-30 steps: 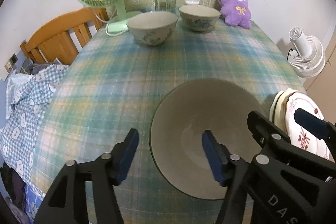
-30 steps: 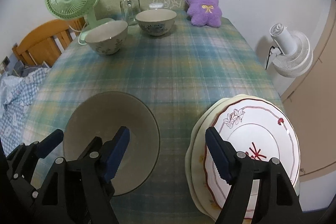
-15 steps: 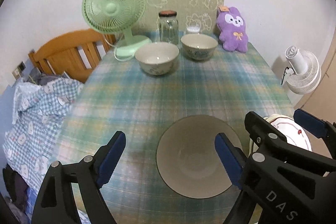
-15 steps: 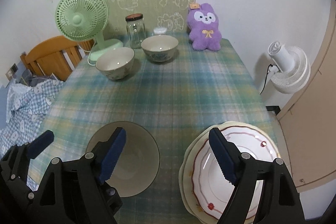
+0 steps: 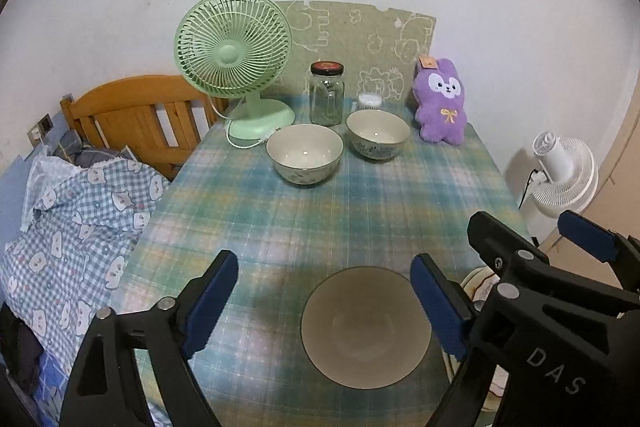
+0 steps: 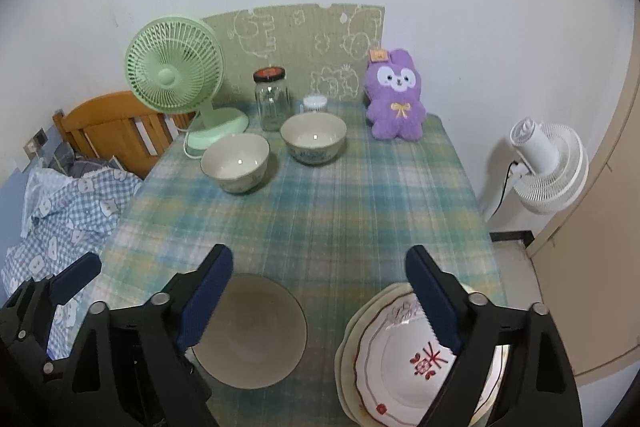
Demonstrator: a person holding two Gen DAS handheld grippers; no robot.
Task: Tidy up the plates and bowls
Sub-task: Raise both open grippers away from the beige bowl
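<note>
A: Both tongs are spread wide and carry nothing. The left gripper [image 5: 324, 301] has just been opening, and so has the right gripper [image 6: 320, 301]; nothing sits between either pair of jaws.

B: Where's the crockery?

A: The grey bowl [image 5: 366, 327] sits at the near edge of the checked table [image 6: 320, 211]. Just right of it is the plate stack [image 6: 400, 355], a red-patterned plate on top. Two patterned bowls [image 5: 305, 154] [image 5: 378, 134] stand well apart from those, at the far end, near the green fan [image 5: 234, 59] and glass jar [image 5: 327, 94].

B: What might go wrong?

A: I'd judge the plate stack the worry: it lies close to the table's near right corner, so a nudge could slide it off. Reaching far, a gripper could clip the jar.
</note>
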